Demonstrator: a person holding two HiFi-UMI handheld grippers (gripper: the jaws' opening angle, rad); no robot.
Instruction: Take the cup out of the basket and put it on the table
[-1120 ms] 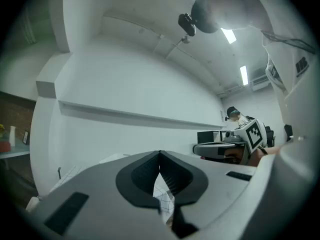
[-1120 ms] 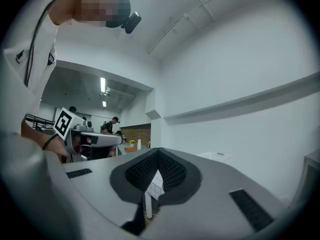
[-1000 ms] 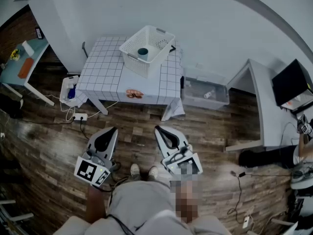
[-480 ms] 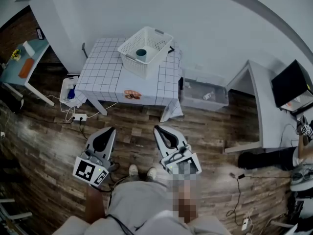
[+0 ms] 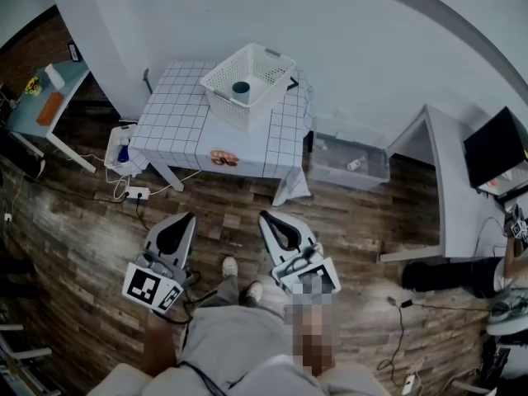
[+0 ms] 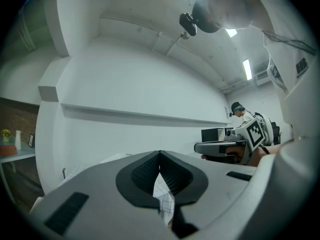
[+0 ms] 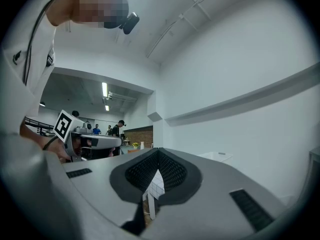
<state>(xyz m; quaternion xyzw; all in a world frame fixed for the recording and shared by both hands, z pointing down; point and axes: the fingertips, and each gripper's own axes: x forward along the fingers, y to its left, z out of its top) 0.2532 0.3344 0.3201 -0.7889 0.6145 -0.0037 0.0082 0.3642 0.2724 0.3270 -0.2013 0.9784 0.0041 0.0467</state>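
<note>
Floor (image 5: 82, 221): dark wood planks | wall (image 5: 330, 40): plain white | table (image 5: 177, 118): grid-check cloth | basket (image 5: 227, 97): white slotted plastic, on table | cup (image 5: 241, 89): teal, round, inside basket | left gripper (image 5: 186, 221), right gripper (image 5: 271, 221): jaws pressed together, empty.

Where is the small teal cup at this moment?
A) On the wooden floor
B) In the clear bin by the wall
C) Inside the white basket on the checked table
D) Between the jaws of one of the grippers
C: the head view shows the cup inside the white basket on the table, well away from the left gripper and the right gripper.
</note>
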